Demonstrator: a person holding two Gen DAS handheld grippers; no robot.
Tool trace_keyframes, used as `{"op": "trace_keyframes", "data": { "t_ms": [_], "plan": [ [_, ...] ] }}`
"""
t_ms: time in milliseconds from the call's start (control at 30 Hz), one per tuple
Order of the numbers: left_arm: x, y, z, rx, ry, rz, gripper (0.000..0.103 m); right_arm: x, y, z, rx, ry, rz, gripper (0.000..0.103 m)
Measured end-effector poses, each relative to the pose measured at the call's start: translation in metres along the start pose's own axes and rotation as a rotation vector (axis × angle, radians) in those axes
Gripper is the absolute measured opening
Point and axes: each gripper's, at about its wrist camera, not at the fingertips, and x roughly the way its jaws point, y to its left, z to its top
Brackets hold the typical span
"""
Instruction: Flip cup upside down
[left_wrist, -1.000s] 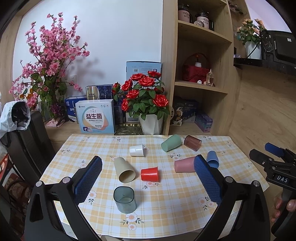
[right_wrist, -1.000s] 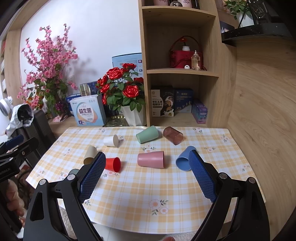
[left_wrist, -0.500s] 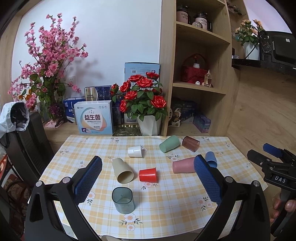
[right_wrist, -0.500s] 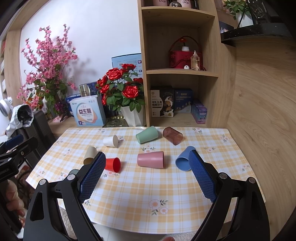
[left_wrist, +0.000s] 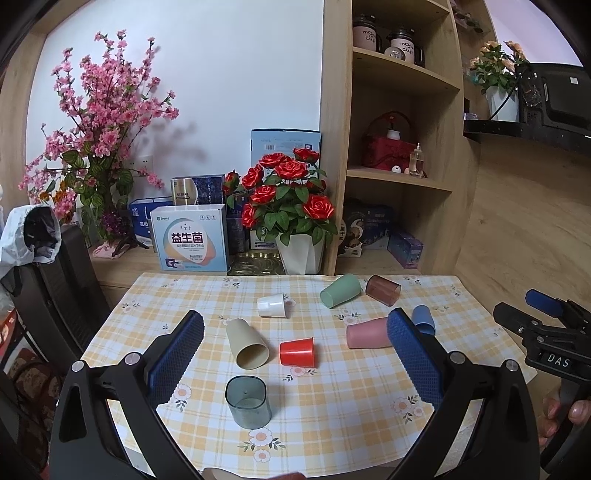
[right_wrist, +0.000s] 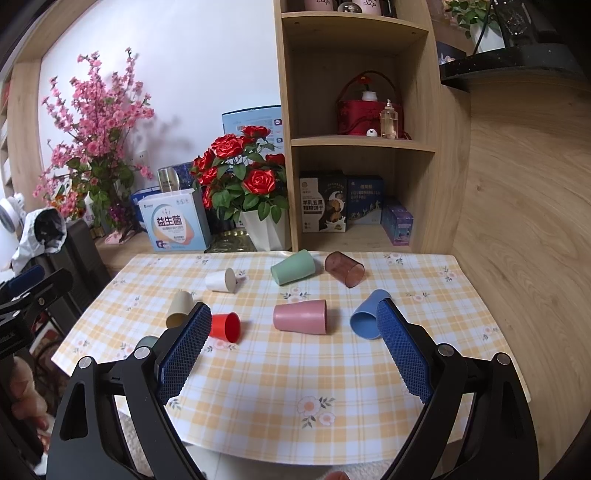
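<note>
Several cups lie on the checked tablecloth (left_wrist: 332, 406). A dark teal square cup (left_wrist: 248, 401) stands upright near the front edge. On their sides lie a beige cup (left_wrist: 246, 344), a red cup (left_wrist: 297, 352), a white cup (left_wrist: 272, 305), a green cup (left_wrist: 340, 290), a brown cup (left_wrist: 383, 290), a pink cup (right_wrist: 301, 316) and a blue cup (right_wrist: 366, 314). My left gripper (left_wrist: 295, 332) is open and empty above the table's front. My right gripper (right_wrist: 293, 317) is open and empty, off the front edge.
A pot of red roses (left_wrist: 291, 210), boxes (left_wrist: 190, 238) and a pink blossom plant (left_wrist: 99, 147) stand behind the table. A wooden shelf unit (left_wrist: 399, 147) rises at the back right. A black chair (left_wrist: 55, 288) is at the left.
The left gripper's view has shifted slightly; the cups sit a little lower and closer in. The right gripper has barely moved. No cup has moved.
</note>
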Motion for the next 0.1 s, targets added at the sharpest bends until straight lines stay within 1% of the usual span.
{"op": "trace_keyframes", "data": {
  "t_ms": [100],
  "plan": [
    [0.0008,0.0017,0.0000,-0.011,0.004,0.003,0.097,-0.0001,0.0003,-0.0004,0.000,-0.001,0.001,0.088]
  ]
}}
